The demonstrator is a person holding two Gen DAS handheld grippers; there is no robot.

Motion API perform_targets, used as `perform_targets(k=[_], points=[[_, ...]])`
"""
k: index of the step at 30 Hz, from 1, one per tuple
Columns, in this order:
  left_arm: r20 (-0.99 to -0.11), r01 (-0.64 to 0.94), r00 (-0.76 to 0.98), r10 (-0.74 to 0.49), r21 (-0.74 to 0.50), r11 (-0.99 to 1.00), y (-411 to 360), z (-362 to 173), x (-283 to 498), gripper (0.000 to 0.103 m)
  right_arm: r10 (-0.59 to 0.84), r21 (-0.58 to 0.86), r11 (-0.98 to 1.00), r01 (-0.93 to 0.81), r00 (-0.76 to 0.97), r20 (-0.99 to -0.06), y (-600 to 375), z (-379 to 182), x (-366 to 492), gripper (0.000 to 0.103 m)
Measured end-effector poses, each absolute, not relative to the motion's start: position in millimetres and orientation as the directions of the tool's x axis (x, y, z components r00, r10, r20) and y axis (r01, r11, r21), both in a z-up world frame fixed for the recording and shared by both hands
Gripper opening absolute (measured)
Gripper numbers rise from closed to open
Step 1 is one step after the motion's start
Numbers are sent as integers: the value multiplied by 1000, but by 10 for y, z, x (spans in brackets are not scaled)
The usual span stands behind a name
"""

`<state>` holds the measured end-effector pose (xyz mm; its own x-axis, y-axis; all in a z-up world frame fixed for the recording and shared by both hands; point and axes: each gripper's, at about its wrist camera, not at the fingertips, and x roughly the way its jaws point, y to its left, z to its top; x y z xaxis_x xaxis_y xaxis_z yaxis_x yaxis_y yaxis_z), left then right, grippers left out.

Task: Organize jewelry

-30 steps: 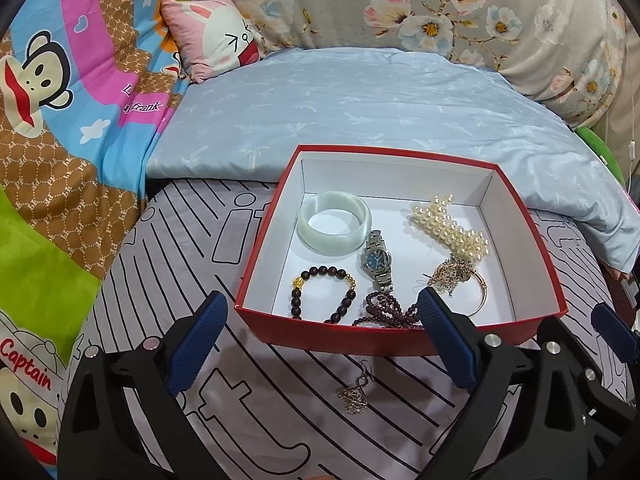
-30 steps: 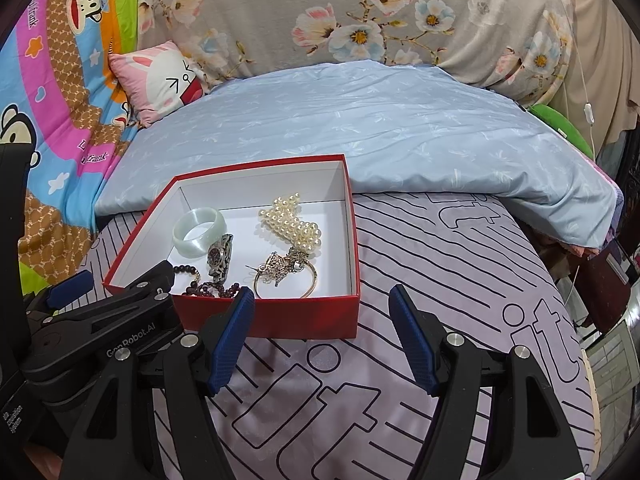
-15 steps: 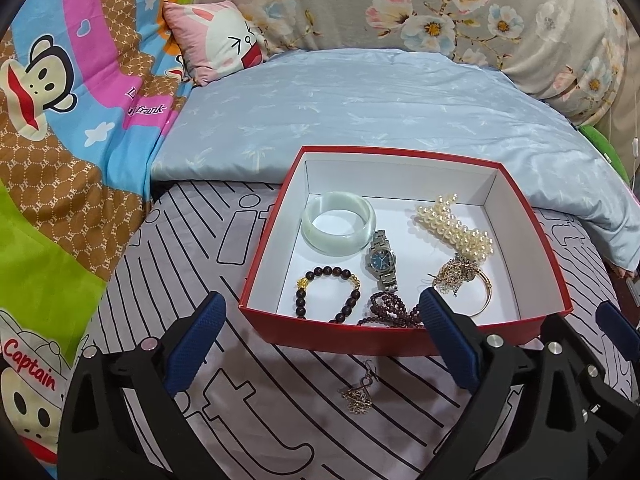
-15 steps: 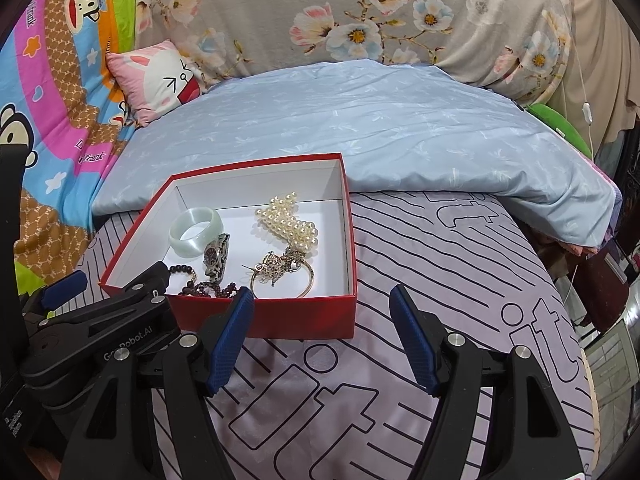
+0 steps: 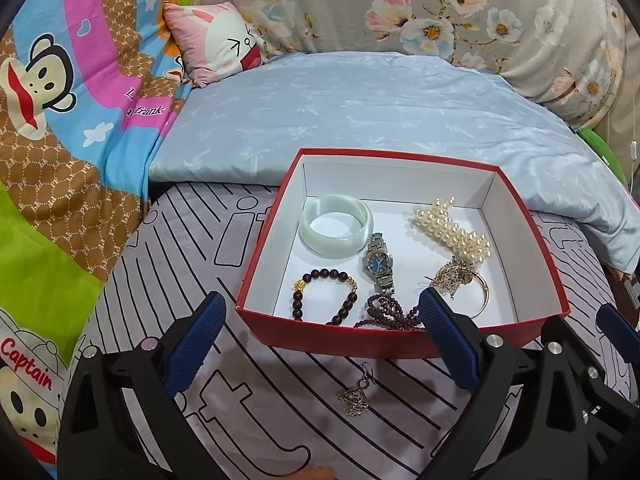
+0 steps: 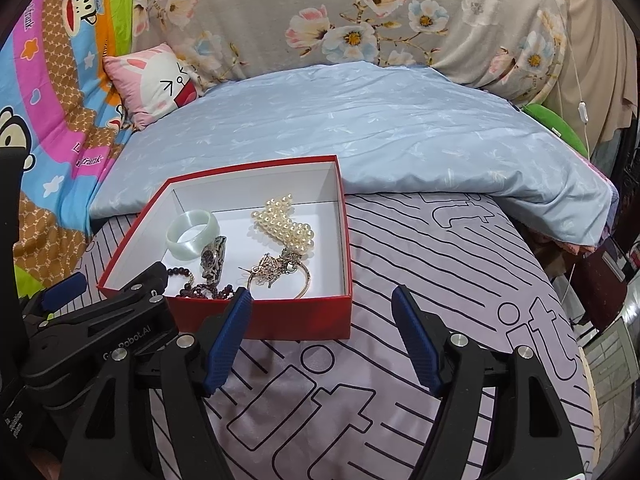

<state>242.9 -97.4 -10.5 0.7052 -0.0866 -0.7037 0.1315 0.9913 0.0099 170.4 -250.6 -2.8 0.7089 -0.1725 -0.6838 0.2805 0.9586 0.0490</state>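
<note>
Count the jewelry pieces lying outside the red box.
1: a small gold earring on the striped sheet, just in front of the red box. Others may be hidden behind the hand-held grippers.

The colourful cartoon-monkey blanket is showing "Captain" in red by a capped monkey and "Frank" in dark script on its pink band — the black left gripper is bearing pale lettering, partly legible: "Robot.AI".
</note>
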Motion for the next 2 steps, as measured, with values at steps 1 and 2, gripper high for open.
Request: perform_targets(k=[1,2], points=[[-708,132,700,-90,5,991,-969,-111,2436,95,-173,49,958,281,709,-684,-2500,-29,1708,72],[-711,132,697,-91,2,991,-966,-114,2439,95,-173,49,958,281,709,-684,-2500,-29,1708,72]])
